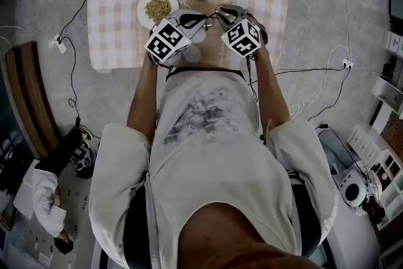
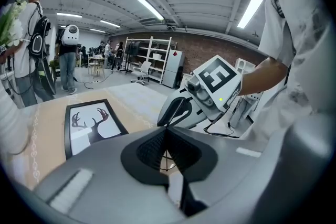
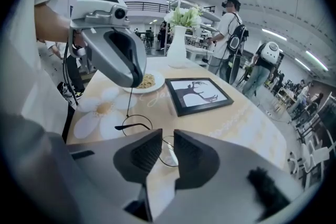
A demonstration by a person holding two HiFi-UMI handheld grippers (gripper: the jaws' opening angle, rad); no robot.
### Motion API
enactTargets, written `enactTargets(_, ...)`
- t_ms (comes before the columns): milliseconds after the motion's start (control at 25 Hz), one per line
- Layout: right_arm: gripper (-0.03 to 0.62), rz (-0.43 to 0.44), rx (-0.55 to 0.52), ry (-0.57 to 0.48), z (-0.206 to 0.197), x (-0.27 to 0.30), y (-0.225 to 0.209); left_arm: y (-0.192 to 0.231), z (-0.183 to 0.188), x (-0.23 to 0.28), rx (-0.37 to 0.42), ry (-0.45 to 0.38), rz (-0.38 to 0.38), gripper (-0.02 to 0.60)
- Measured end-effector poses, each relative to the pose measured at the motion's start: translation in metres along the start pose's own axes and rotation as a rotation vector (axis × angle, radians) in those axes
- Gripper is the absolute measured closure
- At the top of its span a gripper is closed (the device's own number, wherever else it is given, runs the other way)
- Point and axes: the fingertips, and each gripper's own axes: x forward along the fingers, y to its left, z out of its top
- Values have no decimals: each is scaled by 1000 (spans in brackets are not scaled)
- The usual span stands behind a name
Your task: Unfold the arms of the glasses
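Note:
Thin round wire glasses (image 3: pixel 135 124) are low over the table (image 1: pixel 113 22), one dark arm tip pointing left. My left gripper (image 3: pixel 128 86) is shut on a thin arm of the glasses, which runs down from its tips to the frame. In the left gripper view its jaws (image 2: pixel 167 131) meet on that wire. My right gripper (image 3: pixel 168 136) stands open just above the other lens; a clear gap shows between its pads, and nothing is pinched. From the head view, both grippers hang close together over the table's near edge, left (image 1: pixel 192 25) and right (image 1: pixel 215 16).
A framed deer picture (image 3: pixel 198 94) lies behind the glasses. A plate of food (image 3: pixel 144 81) sits at the far left, and a white vase of flowers (image 3: pixel 178 50) stands behind it. A daisy-print mat (image 3: pixel 100 107) covers the near table. People stand beyond it.

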Motion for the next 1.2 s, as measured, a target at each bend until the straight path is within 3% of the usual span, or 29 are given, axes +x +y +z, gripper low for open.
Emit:
enactTargets(800, 465, 142, -145, -27, 14, -4, 67, -3, 3, -7, 0, -8, 0, 571)
enactTargets(1200, 462, 160, -177, -21, 16, 0, 78, -3, 1, -8, 2, -5, -1, 571)
